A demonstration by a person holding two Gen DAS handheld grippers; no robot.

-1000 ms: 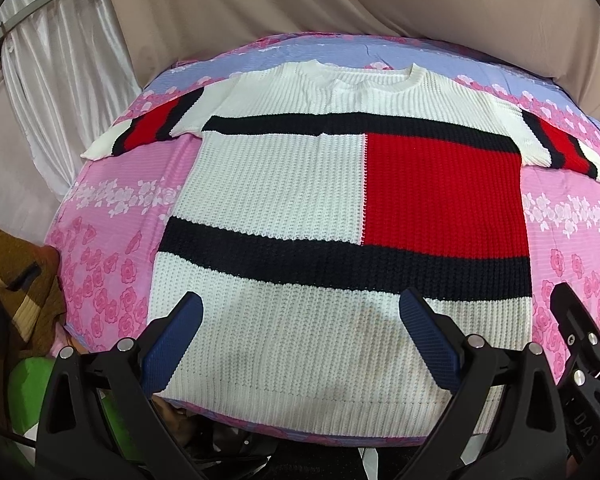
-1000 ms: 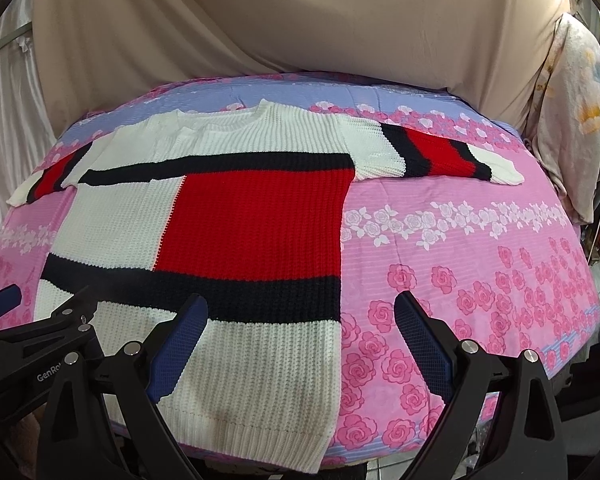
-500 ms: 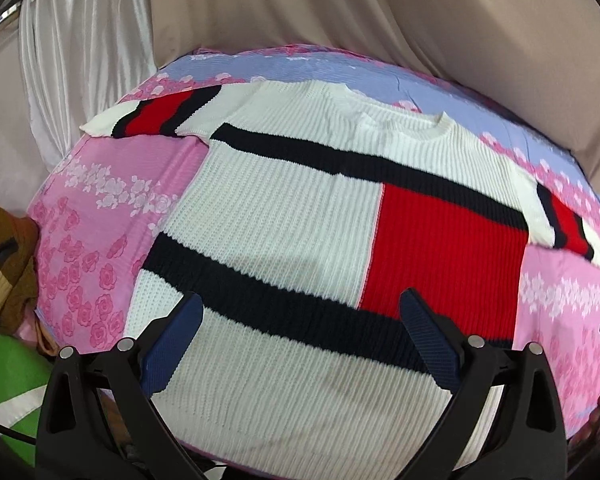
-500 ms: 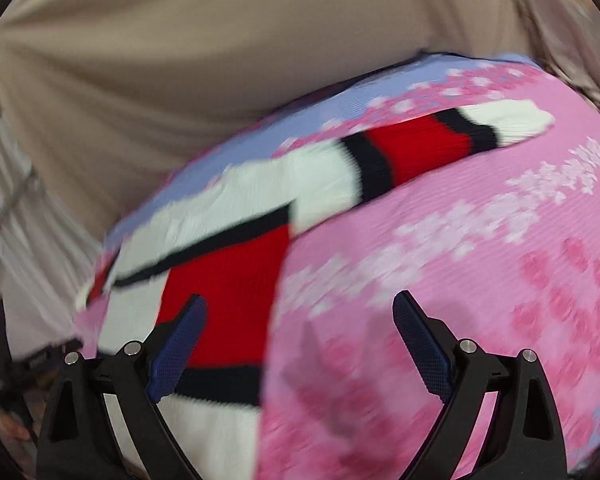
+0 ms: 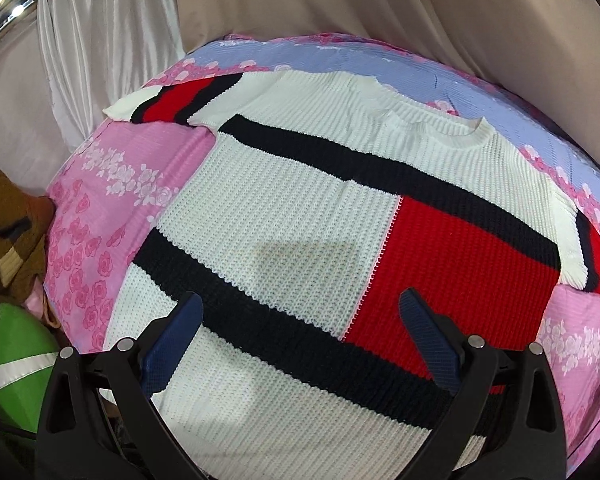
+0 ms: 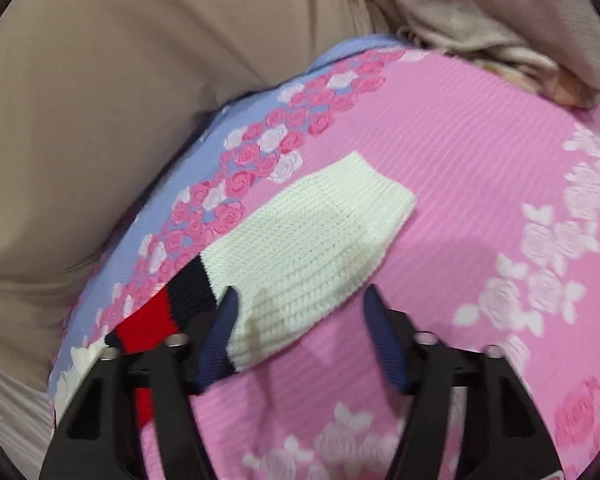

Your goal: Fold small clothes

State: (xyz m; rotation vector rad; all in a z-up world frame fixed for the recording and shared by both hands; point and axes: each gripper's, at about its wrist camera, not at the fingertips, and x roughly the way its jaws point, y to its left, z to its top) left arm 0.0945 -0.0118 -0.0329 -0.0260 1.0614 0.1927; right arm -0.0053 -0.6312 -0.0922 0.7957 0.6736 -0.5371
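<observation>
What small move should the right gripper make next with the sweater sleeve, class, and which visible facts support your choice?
Probably ease the right gripper slightly forward and close on the white cuff. Its jaws stand open astride the cuff's near edge, and the sweater lies spread flat, unfolded, on the pink floral sheet, so folding the sleeve inward looks like the first step.

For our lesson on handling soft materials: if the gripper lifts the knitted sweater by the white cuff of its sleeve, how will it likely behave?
The sweater will probably flop and drape, since it lies limp and flat on the bedsheet. Its chunky knit suggests some weight, so the cuff may stretch. The ribbed texture should give the right gripper decent hold.
</observation>
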